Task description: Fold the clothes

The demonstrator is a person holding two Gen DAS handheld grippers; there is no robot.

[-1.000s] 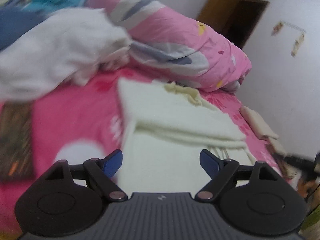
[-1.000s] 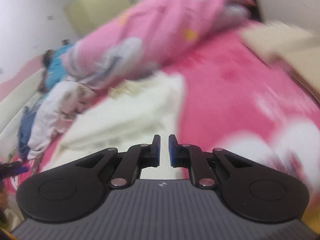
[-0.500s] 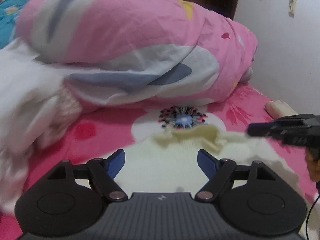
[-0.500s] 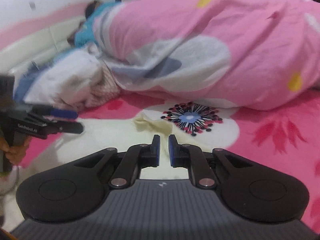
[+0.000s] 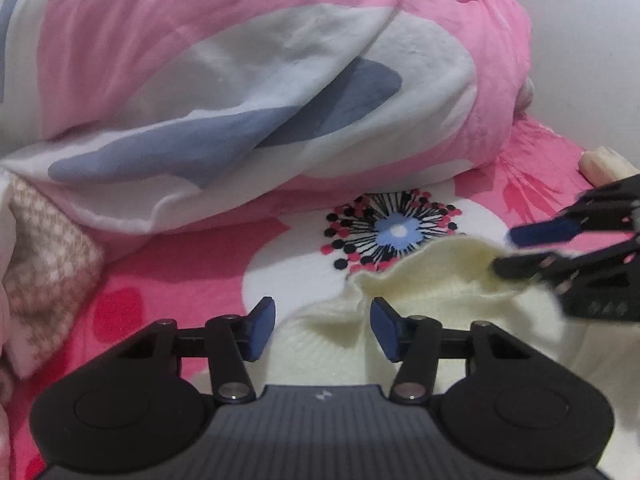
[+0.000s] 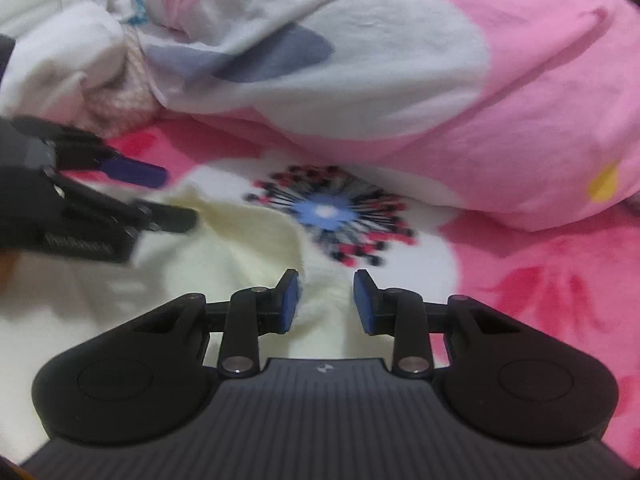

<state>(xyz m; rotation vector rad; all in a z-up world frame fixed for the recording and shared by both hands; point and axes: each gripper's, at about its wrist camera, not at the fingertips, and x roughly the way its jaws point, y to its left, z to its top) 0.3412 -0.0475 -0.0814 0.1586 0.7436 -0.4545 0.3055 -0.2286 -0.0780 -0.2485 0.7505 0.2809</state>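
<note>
Soft, even indoor light, no hard shadows or glare. Fisheye bending rounds both views — corners go dark. The flower print (image 6: 324,216) is smeared by motion blur in the right view.

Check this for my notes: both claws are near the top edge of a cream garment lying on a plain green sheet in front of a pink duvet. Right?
Not quite: the sheet is pink with a flower print, not plain green, as the left wrist view shows. The rest holds: the left claw and right claw are at the top edge of the cream garment, in front of the pink duvet.
</note>
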